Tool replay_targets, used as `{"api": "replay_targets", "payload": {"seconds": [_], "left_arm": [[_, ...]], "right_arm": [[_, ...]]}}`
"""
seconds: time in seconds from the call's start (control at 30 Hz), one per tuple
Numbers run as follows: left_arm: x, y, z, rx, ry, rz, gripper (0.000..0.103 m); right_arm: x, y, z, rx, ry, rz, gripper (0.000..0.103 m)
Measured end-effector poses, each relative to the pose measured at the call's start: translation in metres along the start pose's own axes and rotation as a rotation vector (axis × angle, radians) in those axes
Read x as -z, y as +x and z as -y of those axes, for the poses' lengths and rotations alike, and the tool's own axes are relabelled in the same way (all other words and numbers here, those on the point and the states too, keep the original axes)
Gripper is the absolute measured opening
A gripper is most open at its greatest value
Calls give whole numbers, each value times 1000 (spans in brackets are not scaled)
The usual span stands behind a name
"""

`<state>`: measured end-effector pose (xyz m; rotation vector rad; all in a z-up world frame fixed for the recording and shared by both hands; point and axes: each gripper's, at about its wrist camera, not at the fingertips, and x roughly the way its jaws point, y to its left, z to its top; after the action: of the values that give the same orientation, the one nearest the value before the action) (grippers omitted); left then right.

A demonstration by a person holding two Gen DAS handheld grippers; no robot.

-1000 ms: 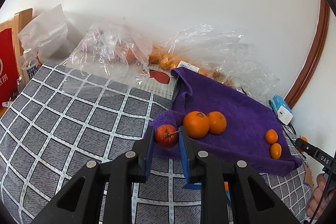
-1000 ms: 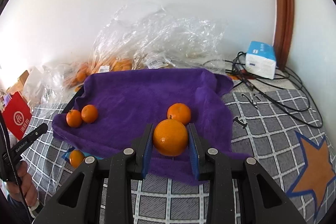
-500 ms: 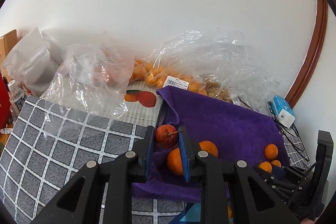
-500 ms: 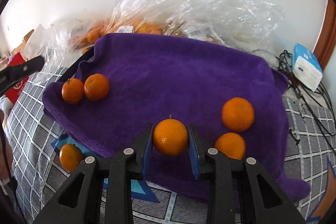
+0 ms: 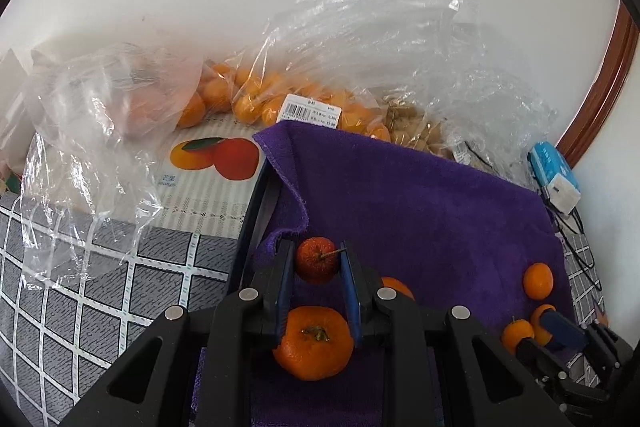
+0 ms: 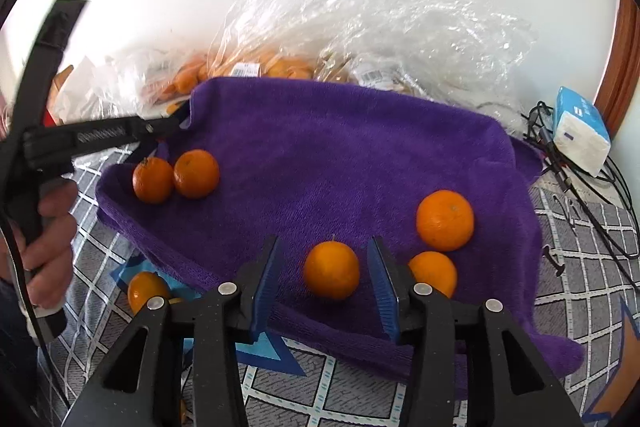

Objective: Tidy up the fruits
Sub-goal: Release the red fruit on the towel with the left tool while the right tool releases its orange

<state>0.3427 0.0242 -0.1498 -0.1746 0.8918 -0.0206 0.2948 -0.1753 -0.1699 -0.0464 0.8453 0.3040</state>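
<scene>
The right gripper (image 6: 325, 277) has its fingers opening, pads clear of the orange (image 6: 331, 270) sitting between them on the purple towel (image 6: 340, 155). The left gripper (image 5: 316, 263) is clamped on a small red fruit (image 5: 316, 265), stem toward its right finger, over the towel's left edge. Beyond, glare in the plastic bags (image 5: 360, 67) blurs their contents.

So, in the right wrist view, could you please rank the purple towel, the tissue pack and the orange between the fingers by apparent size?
1. Purple towel, largest by far.
2. Tissue pack.
3. Orange, though it lies nearer the camera, so the last two are uncertain.
</scene>
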Motion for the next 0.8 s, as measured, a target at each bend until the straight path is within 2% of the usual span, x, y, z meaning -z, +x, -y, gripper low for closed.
{"api": "replay_targets", "payload": {"seconds": [0.17,0.33,0.5,0.6,0.7,0.8], "left_arm": [[4,12,0,12,-6,-49,22],[2,13,-1,51,-5,-66,23],[0,-9,-8,43,-37,-29,40],[3,-34,-15,49,-45,26,49],[14,-56,-26,37,-57,69,53],[31,-72,-40,35,-83,61,54]], "right_arm": [[-4,-18,1,22,-2,43,48],[-1,-26,-1,30,-2,37,48],[12,-35,-10,30,5,14,48],[18,-46,-21,11,-4,6,48],[28,-56,-36,-19,-12,3,48],[43,-58,-51,-62,1,-16,49]]}}
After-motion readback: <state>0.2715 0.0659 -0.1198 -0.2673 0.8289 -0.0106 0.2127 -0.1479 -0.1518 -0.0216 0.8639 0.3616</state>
